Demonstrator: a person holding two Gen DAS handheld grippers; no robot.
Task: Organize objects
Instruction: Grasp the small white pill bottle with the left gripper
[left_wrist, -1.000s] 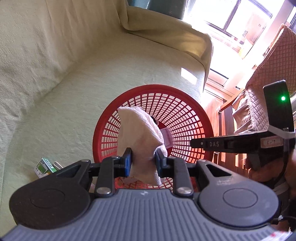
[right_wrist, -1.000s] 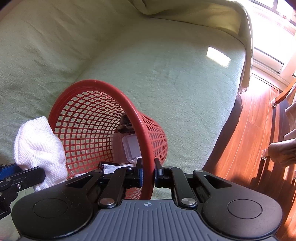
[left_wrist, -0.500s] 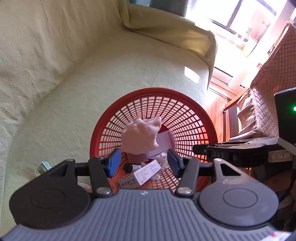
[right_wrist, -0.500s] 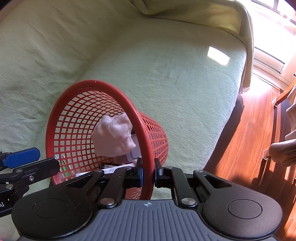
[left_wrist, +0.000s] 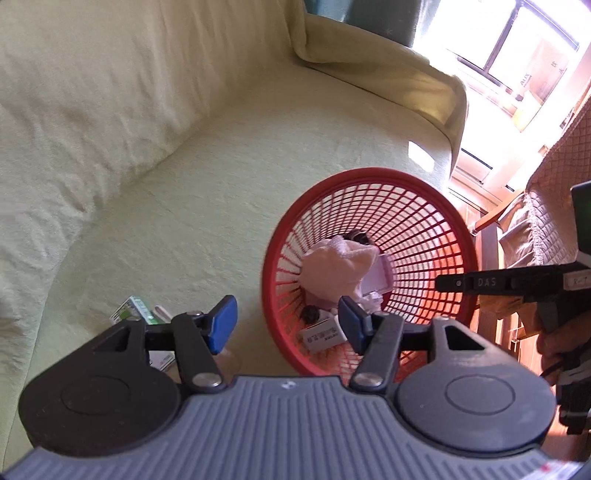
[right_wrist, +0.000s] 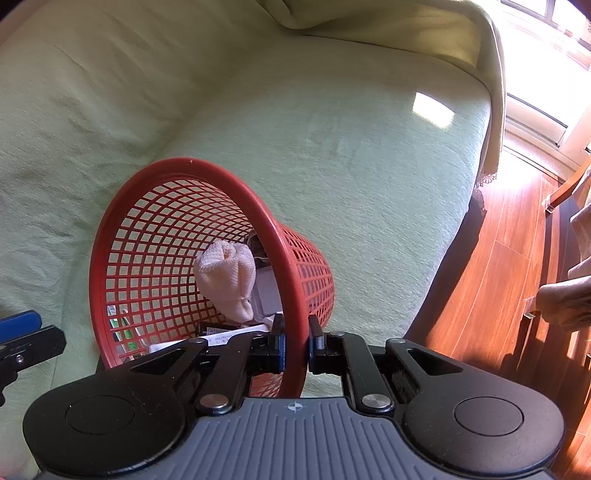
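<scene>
Right gripper (right_wrist: 296, 341) pinches the basket (right_wrist: 184, 166) rim, steadying it on the sofa (left_wrist: 221, 184). Cloth (left_wrist: 338, 264) lies inside. Left gripper (left_wrist: 286, 321) opening, empty; next, approach the green box (left_wrist: 135, 309) low, pads either side.

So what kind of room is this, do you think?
Probably a home living room: a sofa under a pale green fabric cover, a reddish wooden plank floor and a sunlit window, with a red plastic mesh basket on the seat.

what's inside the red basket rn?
In the red basket: a white cloth lying on top, a printed white box, a pale container, a dark item. Anything under the cloth is hidden.
</scene>
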